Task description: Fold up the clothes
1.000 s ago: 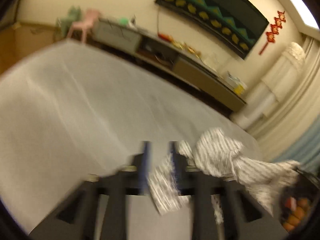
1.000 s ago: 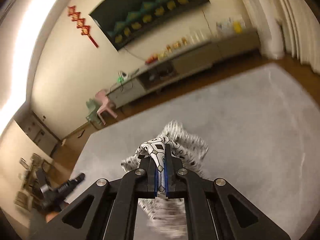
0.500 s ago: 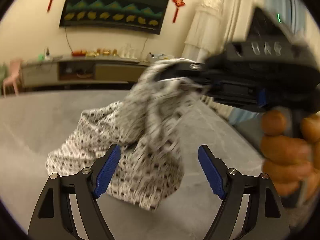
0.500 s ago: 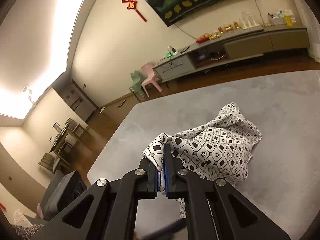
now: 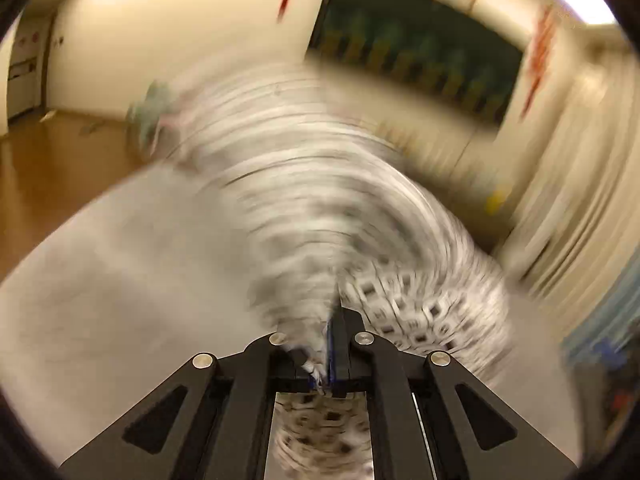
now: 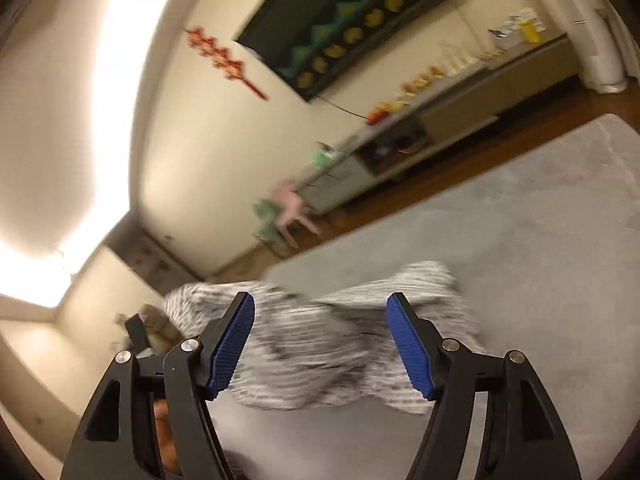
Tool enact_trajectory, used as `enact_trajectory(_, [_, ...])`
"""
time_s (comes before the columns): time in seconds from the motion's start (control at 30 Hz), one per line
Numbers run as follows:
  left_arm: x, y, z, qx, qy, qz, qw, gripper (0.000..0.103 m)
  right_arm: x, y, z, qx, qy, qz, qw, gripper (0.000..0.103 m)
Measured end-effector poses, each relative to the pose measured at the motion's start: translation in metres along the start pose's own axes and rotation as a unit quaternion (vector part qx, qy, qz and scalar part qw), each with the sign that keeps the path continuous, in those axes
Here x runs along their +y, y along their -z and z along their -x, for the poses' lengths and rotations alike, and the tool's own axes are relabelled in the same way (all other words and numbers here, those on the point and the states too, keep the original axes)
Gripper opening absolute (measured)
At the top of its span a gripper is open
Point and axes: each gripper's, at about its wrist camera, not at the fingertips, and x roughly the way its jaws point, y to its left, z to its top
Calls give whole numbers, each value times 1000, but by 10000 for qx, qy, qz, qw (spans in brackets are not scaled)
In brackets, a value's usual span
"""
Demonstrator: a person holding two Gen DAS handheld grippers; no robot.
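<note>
Half a second on, the two tools have traded roles: the left gripper (image 5: pixel 329 354), spread wide a moment ago, has now clamped onto the patterned garment (image 5: pixel 420 300), while the right gripper (image 6: pixel 320 344), which had been pinching the cloth, has let go and stands with its blue pads (image 6: pixel 230 346) far apart and nothing between them.

In the left wrist view the black-and-white printed fabric runs up from between the closed fingers and fans out in a heavy smear of motion blur; only the part just right of the fingers is sharp enough to show its small square print. A further bit of the cloth hangs below the fingers, seen through the gap in the tool's frame.

In the right wrist view the garment (image 6: pixel 340 344) lies bunched on the grey carpet (image 6: pixel 520 248), just beyond the open pads and likewise blurred. Part of a hand (image 6: pixel 168 444) shows at the lower left, behind the right gripper's frame.

Beyond the carpet, against the cream wall, runs a long low cabinet (image 6: pixel 440 120), with a pink child's chair (image 6: pixel 292 208) and a green one at its left end. Above the cabinet hangs a dark wall panel (image 6: pixel 352 24) with green and yellow shapes, and a red hanging ornament (image 6: pixel 224 60) to the left of it.
</note>
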Motion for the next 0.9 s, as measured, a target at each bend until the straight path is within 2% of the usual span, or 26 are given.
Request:
enact_trajectory(0.07, [18,18,-24,512,-338,-232,9978,6,-6,9,-28,327,562,82,9978,70])
enact_trajectory(0.13, [33,33,-34,607,-419,-157,9971,8,-9,21,-60,681,1001,322,9921,70])
enact_trajectory(0.17, [42,39,-38,564,-363,11,9977,12,-10,28,-74,829,1214,494,9879,70])
enact_trajectory(0.23, [57,51,-45,484,-142,317,9982,30,-13,43,-101,1101,1640,861,9765,70])
enact_trajectory(0.27, [59,56,-51,503,-67,358,9981,47,-13,51,-114,1215,1852,1077,9692,70])
enact_trajectory(0.3, [61,60,-57,523,8,400,9978,55,-14,59,-125,1318,2028,1282,9618,70])
enact_trajectory(0.4, [63,70,-71,677,304,524,9959,56,-16,80,-158,1676,2192,1658,9468,70])
enact_trajectory(0.5, [60,74,-79,857,573,472,9936,67,-14,95,-183,1908,2234,1951,9358,69])
enact_trajectory(0.53, [56,75,-85,904,564,385,9936,67,-10,97,-187,1876,2220,2123,9330,62])
enact_trajectory(0.57, [53,75,-89,935,523,289,9938,62,-5,99,-190,1826,2170,2303,9309,45])
enact_trajectory(0.6, [51,71,-91,888,479,229,9946,28,-1,98,-191,1821,2216,2439,9264,18])
enact_trajectory(0.63, [53,64,-89,773,476,204,9957,10,3,96,-191,1830,2294,2559,9211,9])
enact_trajectory(0.67, [58,55,-83,567,464,221,9971,8,7,94,-190,1840,2372,2678,9155,7])
enact_trajectory(0.7, [66,44,-76,313,446,271,9981,8,11,87,-181,1644,2537,2789,9115,6])
enact_trajectory(0.73, [79,26,-67,-105,440,444,9980,8,16,77,-169,1373,2729,2895,9071,6])
enact_trajectory(0.8, [112,5,-25,-990,639,966,9883,8,23,41,-124,597,3034,2661,9130,6])
enact_trajectory(0.83, [127,-1,-11,-1239,655,1180,9831,8,25,24,-99,223,3259,2544,9103,6])
enact_trajectory(0.87, [142,-4,-3,-1368,511,1395,9794,9,25,8,-74,-138,3509,2436,9041,6])
enact_trajectory(0.9, [157,-5,3,-1445,359,1601,9758,9,22,-2,-52,-407,3837,2389,8911,6])
